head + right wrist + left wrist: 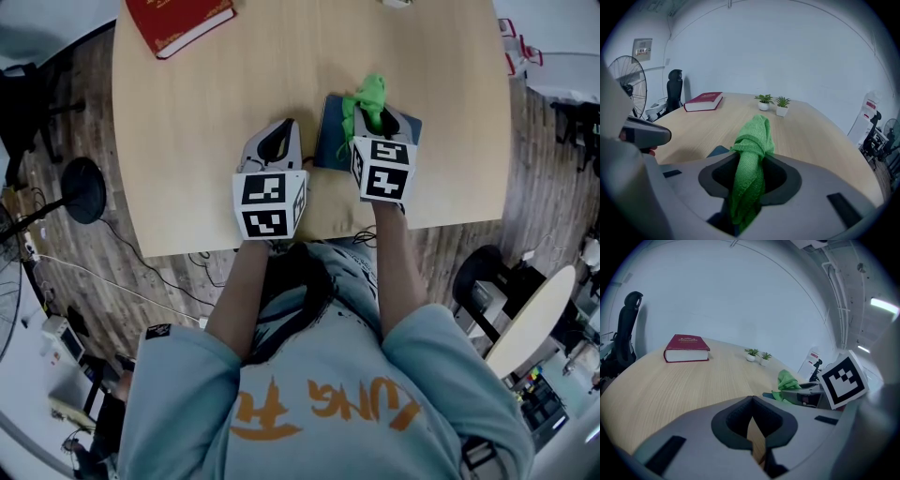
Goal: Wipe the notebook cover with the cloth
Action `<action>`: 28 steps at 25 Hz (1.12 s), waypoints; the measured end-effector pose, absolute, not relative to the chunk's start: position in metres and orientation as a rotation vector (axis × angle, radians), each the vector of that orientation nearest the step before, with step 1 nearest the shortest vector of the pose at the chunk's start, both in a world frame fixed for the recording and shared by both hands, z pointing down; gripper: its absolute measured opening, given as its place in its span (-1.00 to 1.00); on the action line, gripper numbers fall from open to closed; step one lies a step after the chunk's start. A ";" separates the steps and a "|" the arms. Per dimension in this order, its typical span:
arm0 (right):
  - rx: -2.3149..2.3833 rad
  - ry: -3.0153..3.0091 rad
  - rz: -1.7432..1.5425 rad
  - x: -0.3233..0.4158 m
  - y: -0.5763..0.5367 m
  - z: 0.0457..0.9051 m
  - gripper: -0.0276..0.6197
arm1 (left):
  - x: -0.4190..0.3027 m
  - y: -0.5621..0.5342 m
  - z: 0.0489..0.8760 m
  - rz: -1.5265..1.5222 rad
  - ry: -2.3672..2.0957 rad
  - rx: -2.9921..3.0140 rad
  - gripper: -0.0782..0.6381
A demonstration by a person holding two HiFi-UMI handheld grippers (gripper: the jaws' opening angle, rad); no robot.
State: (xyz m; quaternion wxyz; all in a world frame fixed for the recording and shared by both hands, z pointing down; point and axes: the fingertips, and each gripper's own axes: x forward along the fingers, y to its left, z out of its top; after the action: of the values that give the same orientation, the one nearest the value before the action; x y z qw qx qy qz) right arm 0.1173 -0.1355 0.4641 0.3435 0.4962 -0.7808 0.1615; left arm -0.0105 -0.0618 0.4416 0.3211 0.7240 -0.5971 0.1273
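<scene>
Only containers: a small white pot [763, 107] and a second pot [782, 112] just beside it, each with a green plant in it, at the far side of the table [187, 141].
Right gripper [382, 122]: its jaws are closed on the cloth [751, 164], which fills the whole gap between them.
Cloth: bright green, soft, with a fine knitted texture. It is bunched into a thick roll, and its free end sticks out past the jaw tips.
Notebook [333, 131]: lies flat on the table, directly under the right gripper and the cloth. It is dark blue and rectangular, and only its left part and a far right corner show.
Cloth to notebook: the free end is over the far edge of the cover; if it touches the cover I cannot tell.
Left gripper [281, 131]: its jaws are together with nothing between them; only a thin slit shows the wood. It is just left of the notebook, beside the right gripper.
Table: pale wood with fine straight grain and a curved edge.
Red book [178, 21]: thick, hard cover, flat at the far left corner, well apart from both grippers.
</scene>
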 end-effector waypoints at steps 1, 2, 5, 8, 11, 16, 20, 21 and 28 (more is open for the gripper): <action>1.299 -2.026 0.423 0.121 -0.135 0.463 -0.55 | -0.009 -0.062 0.441 0.336 -1.567 1.905 -0.74; 1.308 -2.023 0.425 0.124 -0.135 0.463 -0.55 | -0.008 -0.061 0.440 0.338 -1.566 1.908 -0.74; 1.332 -2.015 0.435 0.136 -0.135 0.462 -0.55 | -0.001 -0.061 0.439 0.346 -1.560 1.920 -0.74; 1.358 -2.004 0.449 0.148 -0.136 0.464 -0.55 | 0.004 -0.062 0.439 0.353 -1.554 1.931 -0.74; 1.381 -1.994 0.459 0.159 -0.137 0.464 -0.55 | 0.009 -0.062 0.439 0.360 -1.549 1.938 -0.74; 1.418 -1.974 0.475 0.180 -0.137 0.465 -0.55 | 0.018 -0.063 0.438 0.372 -1.542 1.948 -0.74; 1.451 -1.955 0.488 0.200 -0.137 0.466 -0.55 | 0.026 -0.064 0.438 0.377 -1.535 1.958 -0.74; 1.460 -1.950 0.492 0.205 -0.137 0.466 -0.55 | 0.028 -0.064 0.438 0.380 -1.533 1.961 -0.74; 1.522 -1.918 0.521 0.239 -0.136 0.466 -0.55 | 0.045 -0.065 0.433 0.397 -1.525 1.986 -0.74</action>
State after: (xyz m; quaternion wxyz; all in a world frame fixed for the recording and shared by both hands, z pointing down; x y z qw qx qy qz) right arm 0.2393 -0.1361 0.4656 0.3137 0.5772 -0.7276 0.1975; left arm 0.0449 -0.0650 0.4329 0.2987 0.7476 -0.5740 0.1494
